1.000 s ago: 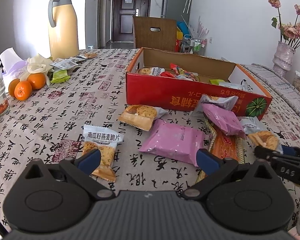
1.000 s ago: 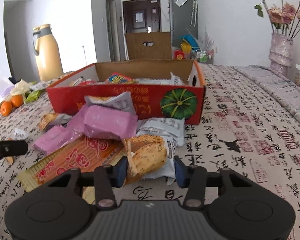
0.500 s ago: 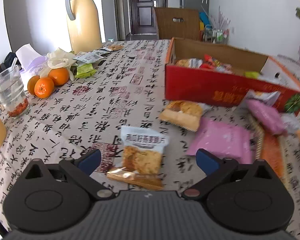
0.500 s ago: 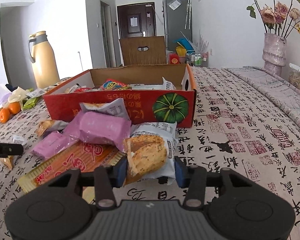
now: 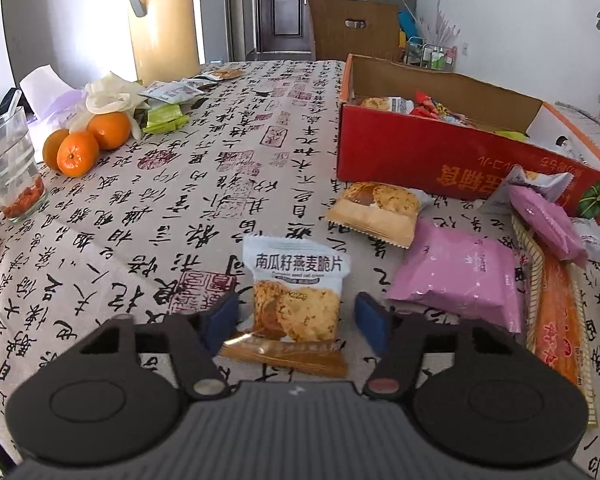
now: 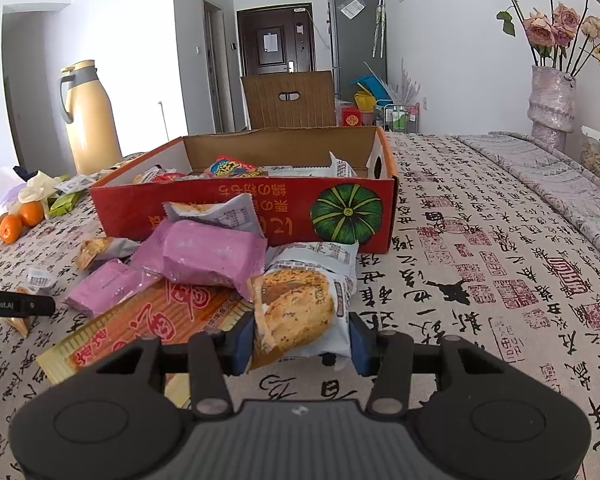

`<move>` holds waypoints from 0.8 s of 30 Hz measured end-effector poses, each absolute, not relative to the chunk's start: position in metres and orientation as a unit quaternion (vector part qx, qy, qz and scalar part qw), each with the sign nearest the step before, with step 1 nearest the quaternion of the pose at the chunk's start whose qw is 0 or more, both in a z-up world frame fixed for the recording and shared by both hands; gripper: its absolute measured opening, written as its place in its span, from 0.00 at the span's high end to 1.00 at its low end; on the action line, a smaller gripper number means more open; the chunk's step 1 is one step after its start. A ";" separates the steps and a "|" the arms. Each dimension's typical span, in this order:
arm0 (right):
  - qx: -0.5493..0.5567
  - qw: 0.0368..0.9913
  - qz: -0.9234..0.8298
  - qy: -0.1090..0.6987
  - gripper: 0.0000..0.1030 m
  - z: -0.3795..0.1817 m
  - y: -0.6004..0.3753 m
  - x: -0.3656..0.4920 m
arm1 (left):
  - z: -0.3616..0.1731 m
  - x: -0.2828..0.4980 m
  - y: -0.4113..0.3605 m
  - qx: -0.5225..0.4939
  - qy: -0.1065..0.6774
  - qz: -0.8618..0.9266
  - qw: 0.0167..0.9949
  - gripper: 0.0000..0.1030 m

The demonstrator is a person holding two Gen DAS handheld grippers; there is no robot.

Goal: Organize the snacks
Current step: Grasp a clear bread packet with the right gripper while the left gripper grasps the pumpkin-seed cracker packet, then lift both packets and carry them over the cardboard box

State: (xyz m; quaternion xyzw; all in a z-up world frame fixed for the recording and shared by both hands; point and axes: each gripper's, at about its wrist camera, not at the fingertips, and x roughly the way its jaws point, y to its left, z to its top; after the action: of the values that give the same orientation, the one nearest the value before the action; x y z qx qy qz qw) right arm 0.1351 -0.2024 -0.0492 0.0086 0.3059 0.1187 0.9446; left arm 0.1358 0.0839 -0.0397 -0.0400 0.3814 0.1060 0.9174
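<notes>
With the red box [image 5: 452,156] as reference: left gripper [image 5: 296,318] sits well out from its front wall, on the box's left-corner side. Jaws have just been closing around the oat crisp packet [image 5: 298,292], which lies flat on the tablecloth [image 5: 204,184]. Pads sit either side of the packet with a sliver of gap visible, so not pinching yet.

Right gripper [image 6: 302,334] is in front of the box's pumpkin-print end, jaws pinching a cracker packet [image 6: 300,308] across its width; film is bunched at both pads.

Handling, my read: the oat packet is light, thin slick film around brittle crisps. Squeeze hard and the contents likely crack; squeeze soft and the film may slide. Best hold looks like across the middle of the body, where the crisps back the film, not the crimped orange end seal, which would fold.

Counts on the cloth outside the box, left view:
- pink packets: 2, one [image 5: 454,276] flat and one [image 5: 544,220] up against the front wall
- cookie packet [image 5: 376,210]: 1, just in front of the wall
- long orange pack [image 5: 556,312]: 1
- oranges [image 5: 78,154]: 3, far off the box's left end
- glass [image 5: 10,168]: 1, beyond the oranges

Box contents are too jumbled to count.
</notes>
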 end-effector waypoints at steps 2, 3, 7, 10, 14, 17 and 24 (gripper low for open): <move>0.009 0.944 0.119 0.306 0.55 -0.049 -0.202 0.135 | -0.038 0.134 0.083 -0.043 0.380 0.101 0.919 0.55; 0.009 0.944 0.119 0.307 0.55 -0.049 -0.202 0.135 | -0.038 0.133 0.083 -0.046 0.380 0.100 0.919 0.57; 0.008 0.944 0.120 0.307 0.55 -0.050 -0.202 0.135 | -0.037 0.128 0.080 -0.046 0.375 0.101 0.920 0.60; 0.009 0.945 0.119 0.305 0.55 -0.050 -0.202 0.134 | -0.033 0.126 0.078 -0.045 0.370 0.098 0.923 0.60; 0.009 0.945 0.118 0.303 0.55 -0.049 -0.203 0.133 | -0.026 0.124 0.074 -0.042 0.359 0.095 0.927 0.60; 0.010 0.946 0.118 0.301 0.55 -0.047 -0.203 0.133 | -0.022 0.124 0.072 -0.040 0.353 0.093 0.930 0.60; 0.008 0.948 0.123 0.294 0.55 -0.042 -0.199 0.134 | -0.010 0.127 0.063 -0.039 0.336 0.079 0.938 0.60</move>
State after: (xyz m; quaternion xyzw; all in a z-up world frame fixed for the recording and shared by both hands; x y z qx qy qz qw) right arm 0.1335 -0.1992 -0.0416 0.0079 0.2937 0.1235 0.9479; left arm 0.1271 0.0625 -0.0100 -0.0386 0.3355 0.0791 0.9379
